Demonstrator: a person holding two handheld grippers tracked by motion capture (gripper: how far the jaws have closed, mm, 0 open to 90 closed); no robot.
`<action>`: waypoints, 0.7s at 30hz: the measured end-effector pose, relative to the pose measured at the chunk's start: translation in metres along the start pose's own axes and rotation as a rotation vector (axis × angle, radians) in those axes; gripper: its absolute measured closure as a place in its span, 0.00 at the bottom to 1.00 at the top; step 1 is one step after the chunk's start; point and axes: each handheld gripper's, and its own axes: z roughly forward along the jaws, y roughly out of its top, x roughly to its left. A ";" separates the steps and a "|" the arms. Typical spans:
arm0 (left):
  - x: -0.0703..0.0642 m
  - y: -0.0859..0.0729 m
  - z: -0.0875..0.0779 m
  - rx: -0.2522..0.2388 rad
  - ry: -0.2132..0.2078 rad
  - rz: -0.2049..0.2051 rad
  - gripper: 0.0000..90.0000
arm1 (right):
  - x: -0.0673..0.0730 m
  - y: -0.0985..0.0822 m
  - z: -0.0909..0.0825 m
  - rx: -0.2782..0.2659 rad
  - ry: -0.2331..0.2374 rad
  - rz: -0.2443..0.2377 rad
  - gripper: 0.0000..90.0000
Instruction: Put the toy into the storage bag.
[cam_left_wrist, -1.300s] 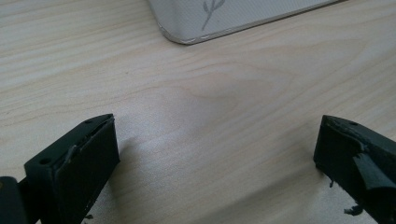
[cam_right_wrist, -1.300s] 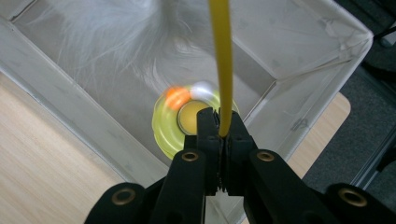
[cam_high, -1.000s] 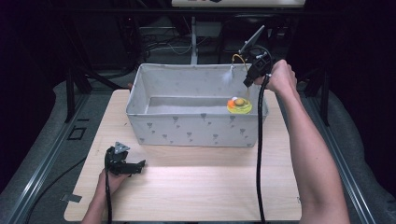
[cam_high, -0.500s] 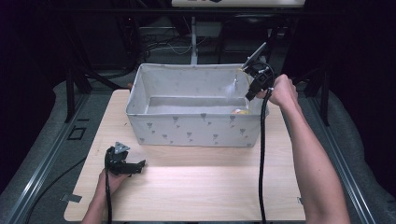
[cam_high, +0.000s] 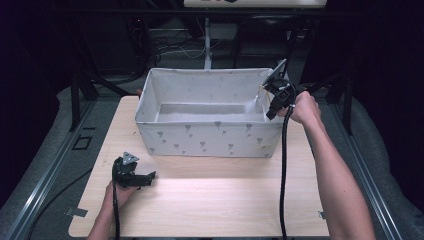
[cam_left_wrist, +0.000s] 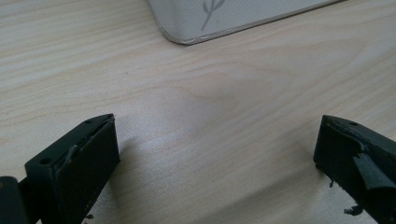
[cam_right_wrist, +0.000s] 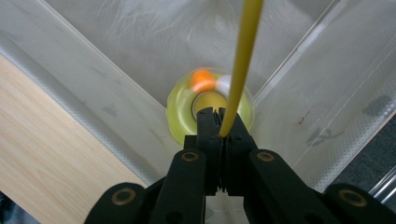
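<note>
My right tongs are pressed together, pinching one thin yellow cord that rises from the tips. Just below them lies one round, translucent yellow toy with an orange ball and a white one, blurred, in a corner of the single grey fabric bin. My left tongs are spread, nothing between, over one pale wood-grain table.

Bare table lies open before me. The bin walls block level entry. My right gripper sits hemmed in its corner beside the yellow ring.
</note>
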 end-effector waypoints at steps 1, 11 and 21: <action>0.000 0.000 0.000 -0.001 0.000 0.001 0.00 | -0.001 -0.001 0.002 -0.001 -0.003 0.000 0.98; 0.000 0.000 0.000 0.000 0.000 0.000 0.00 | -0.008 -0.002 0.014 0.045 0.026 0.047 0.98; 0.000 0.000 0.000 0.000 0.000 0.000 0.00 | -0.008 -0.003 0.022 0.061 0.035 0.064 0.97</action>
